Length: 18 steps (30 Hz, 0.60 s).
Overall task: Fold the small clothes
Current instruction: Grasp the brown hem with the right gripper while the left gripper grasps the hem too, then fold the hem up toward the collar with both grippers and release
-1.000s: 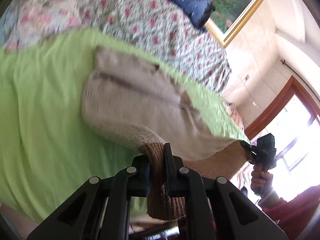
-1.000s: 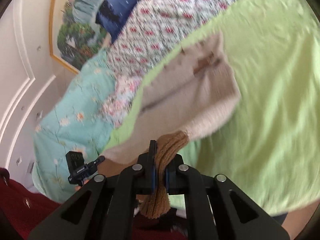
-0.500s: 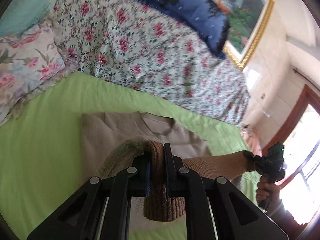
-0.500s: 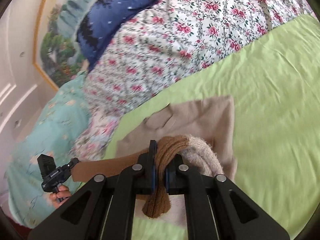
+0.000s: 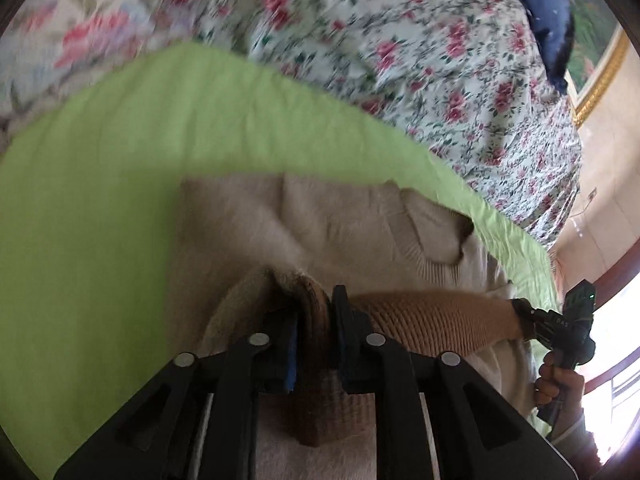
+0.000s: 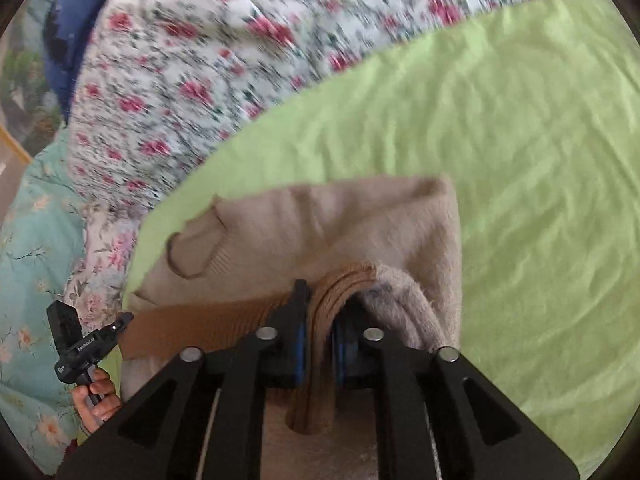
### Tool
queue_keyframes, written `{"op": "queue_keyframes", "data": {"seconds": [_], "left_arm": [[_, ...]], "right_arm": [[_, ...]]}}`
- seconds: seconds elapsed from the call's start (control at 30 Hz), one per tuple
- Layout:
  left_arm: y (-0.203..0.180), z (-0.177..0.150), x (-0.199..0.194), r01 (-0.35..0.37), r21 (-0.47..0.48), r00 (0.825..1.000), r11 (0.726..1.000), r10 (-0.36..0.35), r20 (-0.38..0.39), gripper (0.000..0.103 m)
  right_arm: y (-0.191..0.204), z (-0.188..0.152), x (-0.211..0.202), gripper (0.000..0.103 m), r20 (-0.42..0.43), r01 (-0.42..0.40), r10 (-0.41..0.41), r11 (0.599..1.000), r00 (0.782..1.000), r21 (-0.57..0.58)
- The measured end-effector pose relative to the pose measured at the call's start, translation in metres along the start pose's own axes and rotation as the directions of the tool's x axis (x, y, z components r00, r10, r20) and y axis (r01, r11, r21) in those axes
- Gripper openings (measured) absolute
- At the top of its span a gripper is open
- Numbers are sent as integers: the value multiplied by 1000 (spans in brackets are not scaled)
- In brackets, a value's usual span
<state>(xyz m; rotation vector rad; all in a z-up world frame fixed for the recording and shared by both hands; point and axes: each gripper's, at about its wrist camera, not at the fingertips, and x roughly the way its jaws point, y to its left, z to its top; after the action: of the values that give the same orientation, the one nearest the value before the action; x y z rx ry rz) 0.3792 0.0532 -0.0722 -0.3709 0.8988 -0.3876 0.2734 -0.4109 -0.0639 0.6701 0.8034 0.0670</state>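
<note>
A small beige knit sweater (image 5: 320,224) lies on a lime green sheet (image 5: 120,168), collar toward the far side; it also shows in the right wrist view (image 6: 340,224). Its brown ribbed hem (image 5: 432,316) is stretched between both grippers over the body. My left gripper (image 5: 314,320) is shut on one hem corner. My right gripper (image 6: 322,312) is shut on the other hem corner (image 6: 200,326). Each gripper shows at the edge of the other's view, the right one (image 5: 560,324) and the left one (image 6: 84,344).
A floral quilt (image 5: 440,60) lies beyond the green sheet (image 6: 520,160). A blue pillow (image 6: 68,32) and a framed painting (image 5: 596,68) are behind it. A turquoise floral cover (image 6: 32,220) lies at the left. A window frame shows at the far right (image 5: 624,272).
Both grippers have carried the hem forward and down over the sweater's body, toward the collar. The sweater, first hanging in the air, now lies on the sheet, folded over.
</note>
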Motion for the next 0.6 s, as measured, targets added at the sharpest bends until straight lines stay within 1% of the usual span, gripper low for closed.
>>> {"op": "queue_keyframes", "data": {"seconds": [0.03,0.07,0.1,0.13,0.17,0.2,0.23,0.27,0.3,0.33,0.37,0.4,0.43,0.47,0.53,0.57,0.6], "left_arm": [[2,-6,-5,10,-8,1000,1000,-10,-1,26],[0,-12,-12,15,-3,1000,1000,-15,7,32],[-3,-21,-21,22,10,1000,1000,-22,14,36],[-9,-31,-29,29,28,999,999,-29,13,44],[-15,-40,-35,36,45,999,998,-37,8,46],[-25,-53,-37,59,68,998,996,-59,-8,46],[-33,-60,-36,80,83,997,993,-78,-27,47],[-42,-68,-32,97,106,994,990,-92,-51,47],[-52,-75,-28,101,137,993,985,-92,-73,47],[-62,-81,-21,98,174,992,980,-83,-93,47],[-69,-82,-16,86,203,992,975,-65,-104,47],[-75,-80,-8,55,235,994,971,-31,-106,47],[-76,-77,-5,47,243,994,969,-21,-105,47],[-73,-66,2,35,238,994,971,-10,-104,47],[-67,-44,14,-11,219,994,976,35,-105,44],[-62,-31,19,-34,210,994,977,56,-96,43],[-54,-16,24,-85,199,992,976,101,-72,43]], "right_arm": [[-2,-2,-5,31,5,9,-9,1000,1000,12],[-1,-6,-18,44,35,19,-20,1000,999,16],[0,-9,-30,53,66,32,-33,999,997,8],[4,-15,-45,55,106,47,-46,999,993,-6],[11,-24,-62,55,152,56,-51,998,987,-33],[20,-33,-73,55,171,47,-35,996,985,-71],[31,-40,-77,55,166,25,-7,994,986,-110],[45,-50,-75,55,118,-15,37,984,992,-178],[61,-63,-66,55,34,-55,66,964,997,-260],[70,-71,-59,55,-16,-70,68,950,998,-306],[81,-81,-45,54,-91,-82,51,924,995,-375],[87,-86,-35,53,-124,-65,13,903,992,-425],[91,-89,-25,53,-133,-27,-41,882,990,-471],[91,-84,-15,53,-132,16,-94,868,987,-496],[82,-65,-3,53,-116,59,-128,880,985,-471],[74,-51,3,53,-96,97,-156,885,983,-455],[65,-35,10,53,-53,169,-213,882,976,-440]]}}
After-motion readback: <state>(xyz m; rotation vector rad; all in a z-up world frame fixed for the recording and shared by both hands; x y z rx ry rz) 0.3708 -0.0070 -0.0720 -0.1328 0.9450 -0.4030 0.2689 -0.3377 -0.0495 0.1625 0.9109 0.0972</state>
